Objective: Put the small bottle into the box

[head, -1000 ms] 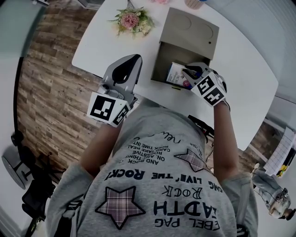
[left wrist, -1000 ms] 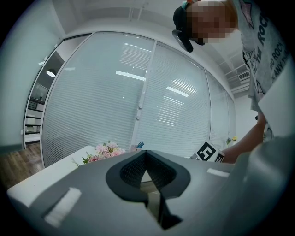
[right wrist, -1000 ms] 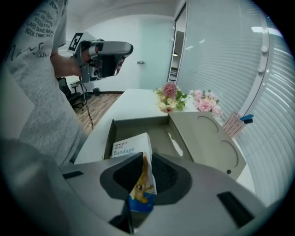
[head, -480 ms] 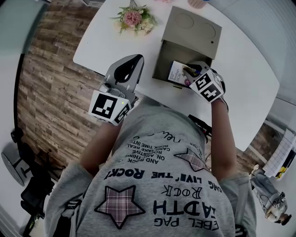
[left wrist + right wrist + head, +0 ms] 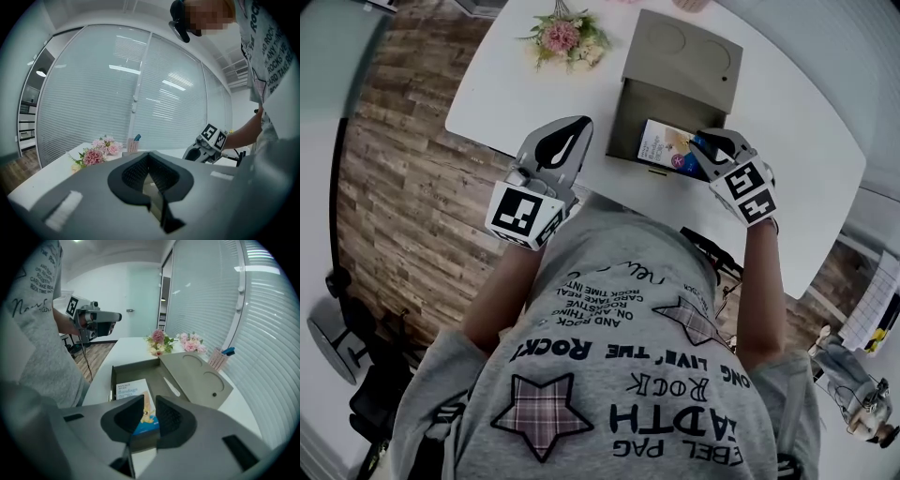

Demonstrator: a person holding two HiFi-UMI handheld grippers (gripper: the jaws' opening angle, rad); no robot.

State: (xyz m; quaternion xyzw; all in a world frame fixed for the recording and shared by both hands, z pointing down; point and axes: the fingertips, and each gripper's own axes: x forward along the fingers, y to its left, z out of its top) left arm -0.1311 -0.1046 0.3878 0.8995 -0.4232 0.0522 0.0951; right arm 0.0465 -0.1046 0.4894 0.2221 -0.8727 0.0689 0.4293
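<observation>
Your left gripper is hovering shut and empty near your chest. Your right gripper is hanging over the near edge of the open grey-brown cardboard box, jaws slightly apart on nothing. Inside, a white-and-blue bandage packet is lying flat. No small bottle is showing anywhere, so I cannot tell whether it is already in.

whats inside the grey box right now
A blue-and-white bandage packet lies in the box. The box's near end is covered by the right gripper, so anything there is hidden.
</observation>
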